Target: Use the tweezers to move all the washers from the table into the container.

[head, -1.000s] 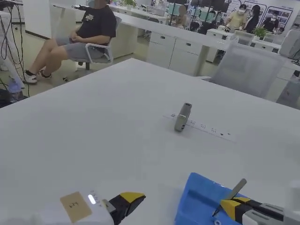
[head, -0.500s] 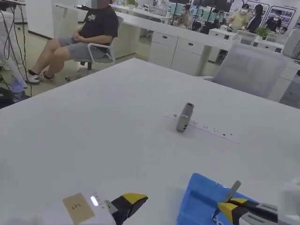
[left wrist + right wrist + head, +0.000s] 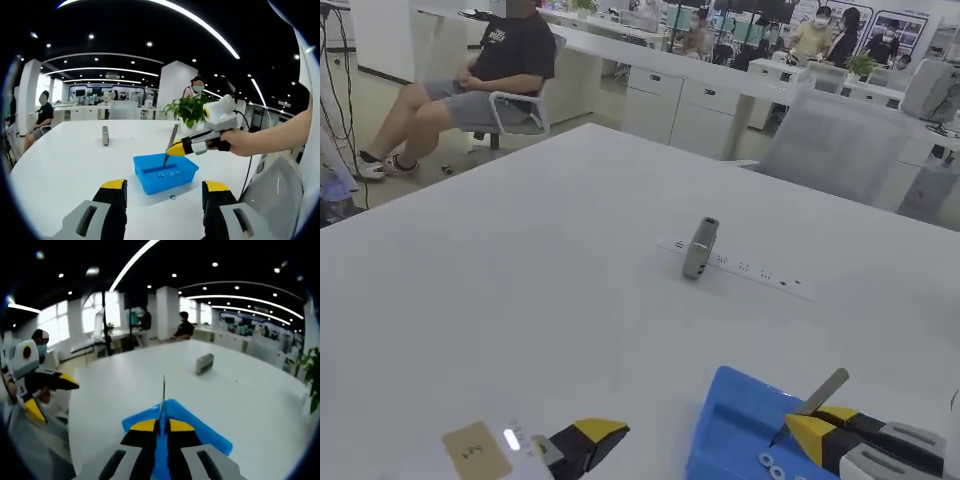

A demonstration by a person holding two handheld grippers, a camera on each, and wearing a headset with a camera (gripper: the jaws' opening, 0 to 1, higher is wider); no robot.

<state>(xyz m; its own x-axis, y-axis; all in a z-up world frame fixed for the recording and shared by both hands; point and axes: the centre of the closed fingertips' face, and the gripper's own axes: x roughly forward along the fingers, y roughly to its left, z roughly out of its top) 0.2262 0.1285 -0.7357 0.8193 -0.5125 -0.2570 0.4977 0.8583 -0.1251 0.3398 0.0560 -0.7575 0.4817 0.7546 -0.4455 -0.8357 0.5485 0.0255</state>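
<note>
While tweezers (image 3: 172, 142) dip into the container (image 3: 150, 184), one loose washer (image 3: 172, 197) waits outside

Since three washers (image 3: 169, 174) already lie in the blue container, the loose washer on the table (image 3: 520, 280), just beside the container's near wall, looks like the last to move. The right gripper (image 3: 175, 149) is clamped on the tweezers, tips down inside the container; whether they carry a washer I cannot tell. The left gripper (image 3: 165, 186) hangs near, jaws wide apart, holding nothing. Farther off, a grey adapter (image 3: 698, 247) sits on a power strip (image 3: 760, 272). A thin washer could slip from the tips, or the unheld container could slide if nudged. Against a second ago the head view has shifted with the camera. The tweezers keep their place over the container, whose washers now show there.
</note>
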